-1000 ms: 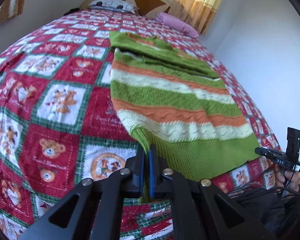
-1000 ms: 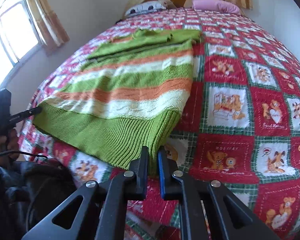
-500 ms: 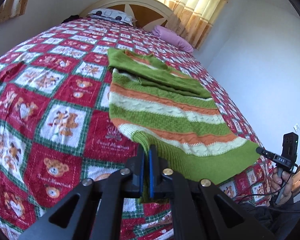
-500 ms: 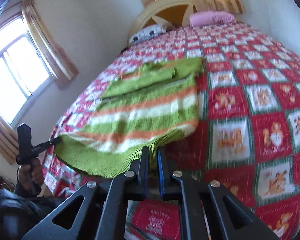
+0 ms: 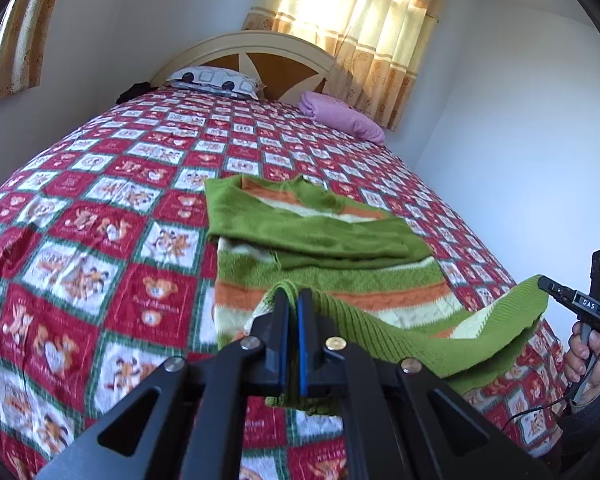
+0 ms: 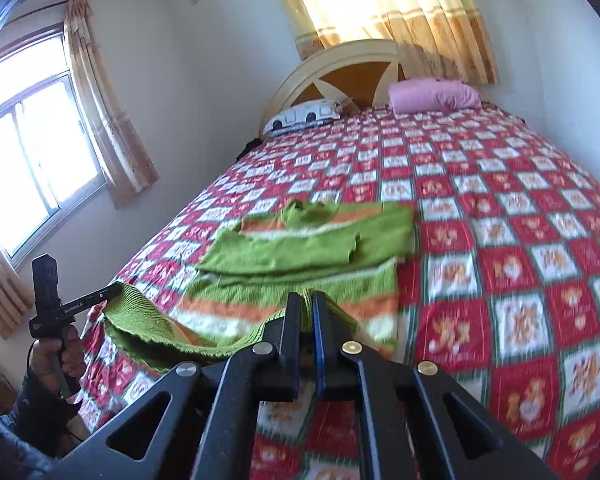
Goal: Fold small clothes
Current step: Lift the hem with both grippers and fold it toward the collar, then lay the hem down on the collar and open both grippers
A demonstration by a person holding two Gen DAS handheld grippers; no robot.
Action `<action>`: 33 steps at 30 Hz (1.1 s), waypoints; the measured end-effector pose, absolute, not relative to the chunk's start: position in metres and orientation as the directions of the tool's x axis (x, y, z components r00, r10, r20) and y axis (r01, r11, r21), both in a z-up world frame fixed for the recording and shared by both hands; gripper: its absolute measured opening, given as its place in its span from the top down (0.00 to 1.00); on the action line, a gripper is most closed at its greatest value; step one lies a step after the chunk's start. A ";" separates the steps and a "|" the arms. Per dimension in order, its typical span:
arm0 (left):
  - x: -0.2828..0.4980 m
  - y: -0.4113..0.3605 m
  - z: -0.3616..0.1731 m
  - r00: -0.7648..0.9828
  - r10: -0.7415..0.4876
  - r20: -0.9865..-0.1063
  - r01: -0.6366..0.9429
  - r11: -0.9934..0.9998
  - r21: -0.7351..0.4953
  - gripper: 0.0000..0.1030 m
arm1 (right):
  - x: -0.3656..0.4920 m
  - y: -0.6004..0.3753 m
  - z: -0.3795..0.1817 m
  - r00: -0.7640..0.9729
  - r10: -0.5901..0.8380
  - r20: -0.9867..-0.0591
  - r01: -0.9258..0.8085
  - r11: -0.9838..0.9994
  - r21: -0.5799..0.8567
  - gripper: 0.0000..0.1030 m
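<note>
A green knit sweater with orange and cream stripes lies on the bed, its sleeves folded across the chest. My left gripper is shut on one corner of the ribbed green hem. My right gripper is shut on the other hem corner, and it shows at the right edge of the left wrist view. The hem hangs lifted off the quilt between the two grippers and sags in the middle. In the right wrist view the sweater and the left gripper show too.
The bed carries a red, green and white teddy-bear quilt. A patterned pillow and a pink pillow lie by the wooden headboard. A window with curtains is on one wall. A person's hand holds the left gripper's handle.
Both grippers have risen and carried the hem up off the quilt and toward the headboard. The lower stripes now fold over the sweater's body.
</note>
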State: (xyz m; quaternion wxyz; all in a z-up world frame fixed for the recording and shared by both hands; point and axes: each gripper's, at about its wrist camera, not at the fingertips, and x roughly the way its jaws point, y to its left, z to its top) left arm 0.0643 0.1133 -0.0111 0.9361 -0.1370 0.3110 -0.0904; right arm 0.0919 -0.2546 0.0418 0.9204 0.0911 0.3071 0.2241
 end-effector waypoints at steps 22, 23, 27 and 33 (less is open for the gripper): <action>0.248 0.124 -0.007 0.746 -0.170 -0.643 0.025 0.973 -0.228 0.96 | 0.302 -0.227 0.031 0.690 0.352 -0.632 -0.253 0.936 0.245 0.96; 0.259 0.124 -0.016 0.731 -0.168 -0.662 0.022 0.975 -0.223 0.96 | 0.317 -0.224 0.019 0.676 0.341 -0.653 -0.239 0.940 0.244 0.96; 0.297 0.119 -0.059 0.675 -0.088 -0.733 -0.012 0.991 -0.130 0.93 | 0.369 -0.211 -0.037 0.602 0.303 -0.739 -0.217 0.952 0.214 0.95; 0.298 0.142 -0.065 0.686 0.005 -0.727 -0.111 0.989 -0.098 0.53 | 0.381 -0.226 -0.062 0.637 0.243 -0.731 -0.162 0.970 0.181 0.42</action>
